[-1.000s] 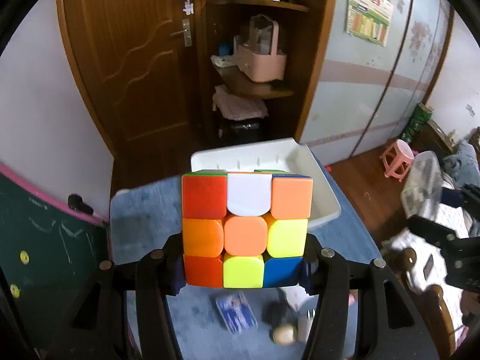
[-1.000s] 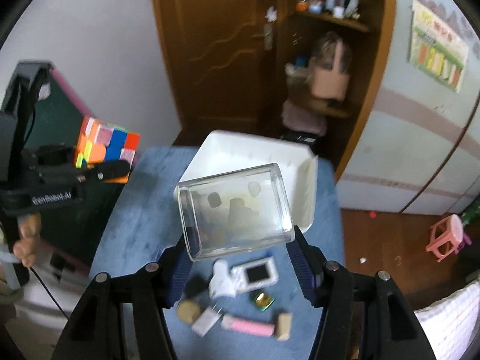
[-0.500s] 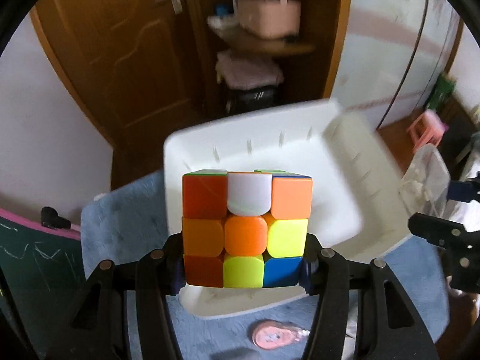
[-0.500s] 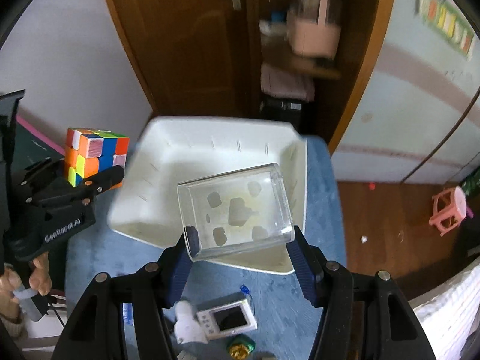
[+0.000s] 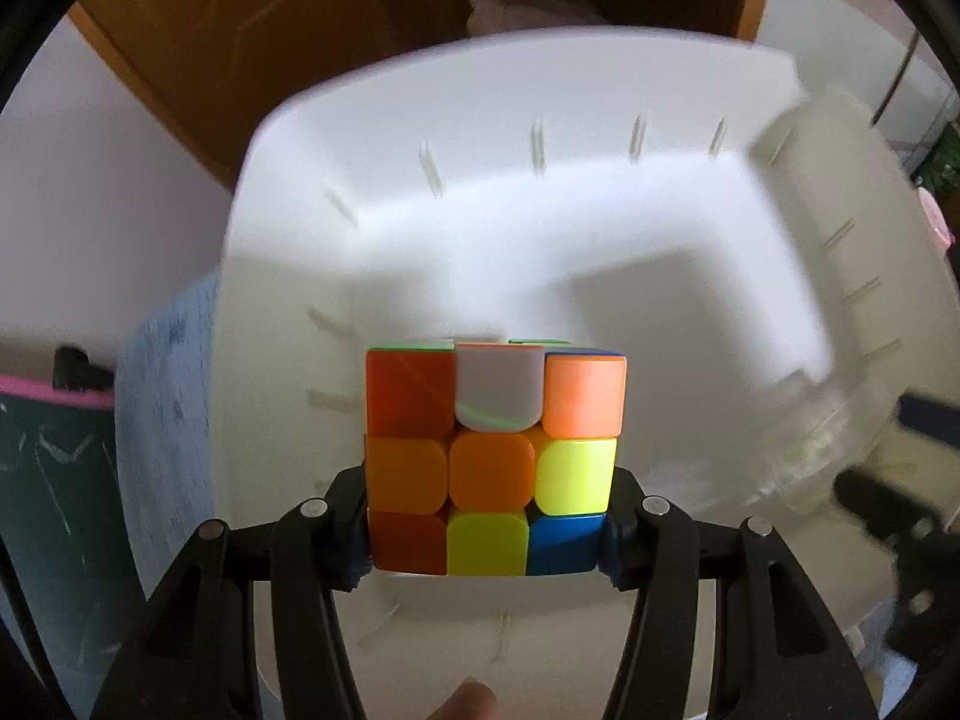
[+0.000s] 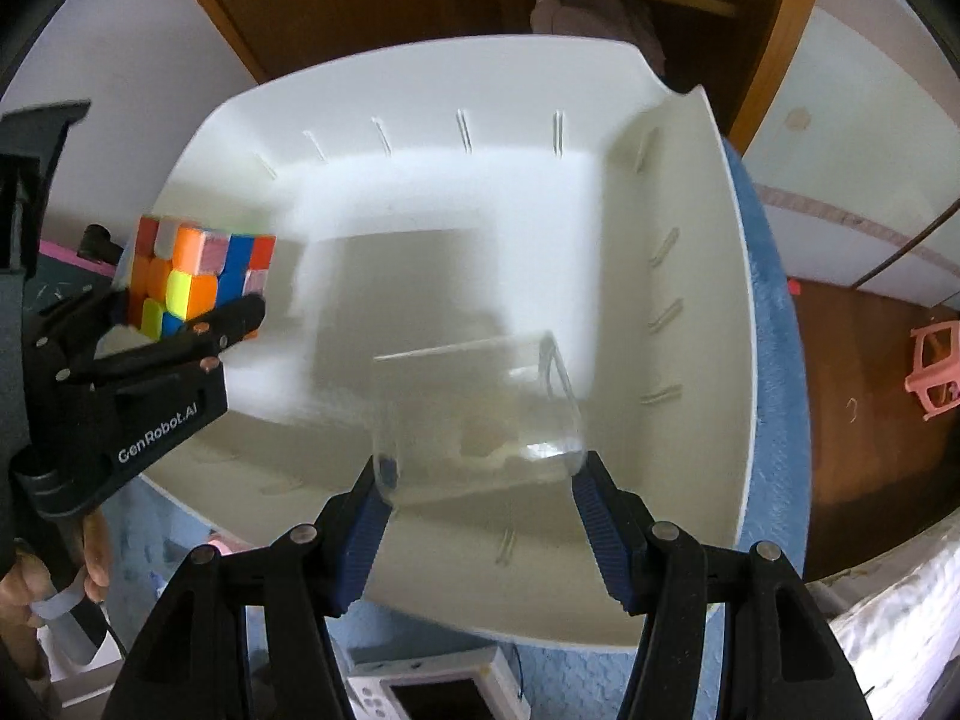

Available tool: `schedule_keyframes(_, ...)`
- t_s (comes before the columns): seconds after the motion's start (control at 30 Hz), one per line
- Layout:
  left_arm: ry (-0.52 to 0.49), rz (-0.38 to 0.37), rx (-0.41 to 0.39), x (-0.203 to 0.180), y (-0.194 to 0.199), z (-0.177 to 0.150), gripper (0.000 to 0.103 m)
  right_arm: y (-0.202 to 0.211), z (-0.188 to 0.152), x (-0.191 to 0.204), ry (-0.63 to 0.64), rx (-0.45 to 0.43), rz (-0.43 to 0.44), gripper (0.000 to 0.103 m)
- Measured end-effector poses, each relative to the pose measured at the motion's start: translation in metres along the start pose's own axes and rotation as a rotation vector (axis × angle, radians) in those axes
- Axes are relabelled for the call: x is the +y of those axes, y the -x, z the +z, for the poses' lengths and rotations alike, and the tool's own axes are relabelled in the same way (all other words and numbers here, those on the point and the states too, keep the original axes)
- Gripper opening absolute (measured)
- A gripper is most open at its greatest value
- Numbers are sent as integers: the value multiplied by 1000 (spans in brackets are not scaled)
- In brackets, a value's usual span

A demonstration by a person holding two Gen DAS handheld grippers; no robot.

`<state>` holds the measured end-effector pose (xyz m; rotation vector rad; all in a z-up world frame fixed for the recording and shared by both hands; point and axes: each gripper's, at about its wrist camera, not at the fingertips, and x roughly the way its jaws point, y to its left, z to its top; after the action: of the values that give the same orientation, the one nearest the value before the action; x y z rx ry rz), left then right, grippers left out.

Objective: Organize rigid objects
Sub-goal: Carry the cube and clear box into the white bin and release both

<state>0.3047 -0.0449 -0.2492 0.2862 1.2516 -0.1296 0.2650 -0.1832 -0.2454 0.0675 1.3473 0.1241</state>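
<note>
While both grippers are pointing steeply down over the large white plastic bin, each one is carrying its own item toward that bin's open interior. The left gripper is clamping a multicoloured twisty puzzle cube between its black fingers, with the pads pressing on the cube's lower side faces so that most of the cube is sticking out ahead of the jaws; that low hold is probably leaving the cube's bottom free to meet the bin floor before the fingers do. In the right wrist view the same cube is hanging over the bin's left rim, just inside it.

The right gripper is clamping a clear, thin-walled rectangular plastic box by its near end, blue ribbed pads pressing on either side. The box is sitting tilted, open interior facing away, above the bin's near right part; whether it is already touching the floor cannot be told through the glare and blur.

The bin is resting on a blue textured cloth, and it looks empty apart from the shadows falling inside it. A white handheld device with a dark screen is lying on the cloth just outside the bin's near wall, and so is probably awaiting sorting. Judging by the two held items, the step in hand is a paired drop-off, and the cube and box are being kept well apart so that neither gripper is crowding the other.
</note>
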Motion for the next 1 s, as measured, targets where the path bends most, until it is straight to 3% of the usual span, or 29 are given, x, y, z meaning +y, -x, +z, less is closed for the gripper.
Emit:
schedule_keyframes(0.27,79,-2,42,1,3,-10,60,-13,10,0,48,-38,-23,66)
schedule_keyframes(0.37,76,2,54,-3,6,-10,82,-15,12,-3,39,-40,-7,68)
schedule_keyframes(0.5,88,34,-25,-3,32,-7,88,-8,9,-7,35,-42,28,69)
schedule_keyframes(0.6,101,21,-56,-4,49,-1,102,-3,8,-7,28,-44,40,69)
schedule_keyframes(0.87,111,-61,-90,2,101,-12,102,36,-5,-1,55,-97,61,69)
schedule_keyframes(1.0,126,-58,-84,11,124,-26,102,63,-15,0,79,-135,80,69)
